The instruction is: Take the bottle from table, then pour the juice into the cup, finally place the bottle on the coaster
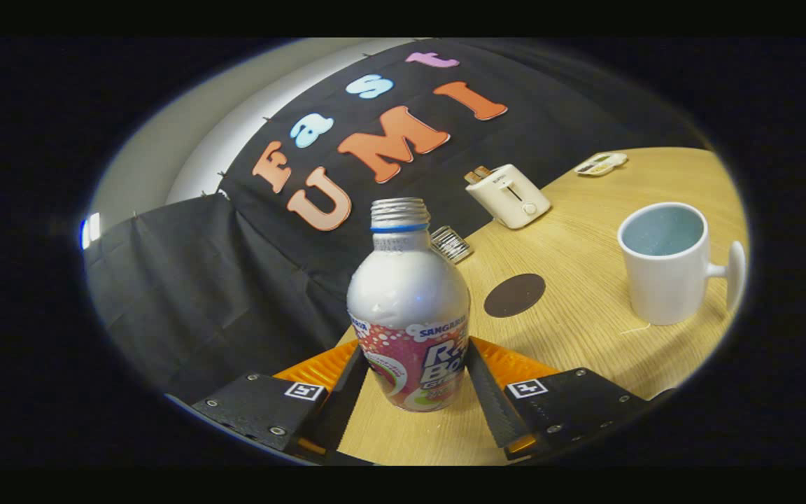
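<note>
Wooden table (pixel 585 329): bottle (pixel 410 308) upright between gripper (pixel 413 378) fingers, both pressing its sides; grasp closed on it.

A staged demo booth: black cloth wall (pixel 186 280) behind a wooden table (pixel 585 329) with a toaster (pixel 509 196).

The gripper (pixel 413 374) is built of two flat black blocks, each studded with small silver screws and topped with a white square tag bearing a black pattern. From each block a long, narrow black finger (pixel 488 392) runs forward, its inner face finely ribbed. Bright orange ridged plastic shows behind both fingers and again as small slivers under the blocks.
</note>
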Demonstrator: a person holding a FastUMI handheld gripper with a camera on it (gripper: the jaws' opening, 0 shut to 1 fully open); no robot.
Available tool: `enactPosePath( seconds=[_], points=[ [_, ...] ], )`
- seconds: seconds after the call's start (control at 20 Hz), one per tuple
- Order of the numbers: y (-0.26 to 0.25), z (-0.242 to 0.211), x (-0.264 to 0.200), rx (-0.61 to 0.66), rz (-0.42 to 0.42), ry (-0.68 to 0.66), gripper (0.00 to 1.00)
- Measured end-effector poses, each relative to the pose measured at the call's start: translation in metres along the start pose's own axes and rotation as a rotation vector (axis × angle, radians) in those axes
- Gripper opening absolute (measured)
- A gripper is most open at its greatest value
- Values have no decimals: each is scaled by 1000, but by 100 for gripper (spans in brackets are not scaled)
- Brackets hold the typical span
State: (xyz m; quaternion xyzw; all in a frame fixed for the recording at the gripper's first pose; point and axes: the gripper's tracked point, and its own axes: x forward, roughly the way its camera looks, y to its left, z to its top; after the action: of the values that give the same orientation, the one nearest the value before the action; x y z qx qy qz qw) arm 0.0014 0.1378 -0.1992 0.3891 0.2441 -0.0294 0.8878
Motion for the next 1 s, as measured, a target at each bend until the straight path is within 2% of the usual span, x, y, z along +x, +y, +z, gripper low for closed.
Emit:
enactPosePath(
  seconds=[0.3,0.55,1.0],
  points=[
    [-8,8,-4,237,33,-23,79],
    [-15,9,-7,360,38,-21,79],
    [-16,25,-16,611,104,-51,79]
  ],
)
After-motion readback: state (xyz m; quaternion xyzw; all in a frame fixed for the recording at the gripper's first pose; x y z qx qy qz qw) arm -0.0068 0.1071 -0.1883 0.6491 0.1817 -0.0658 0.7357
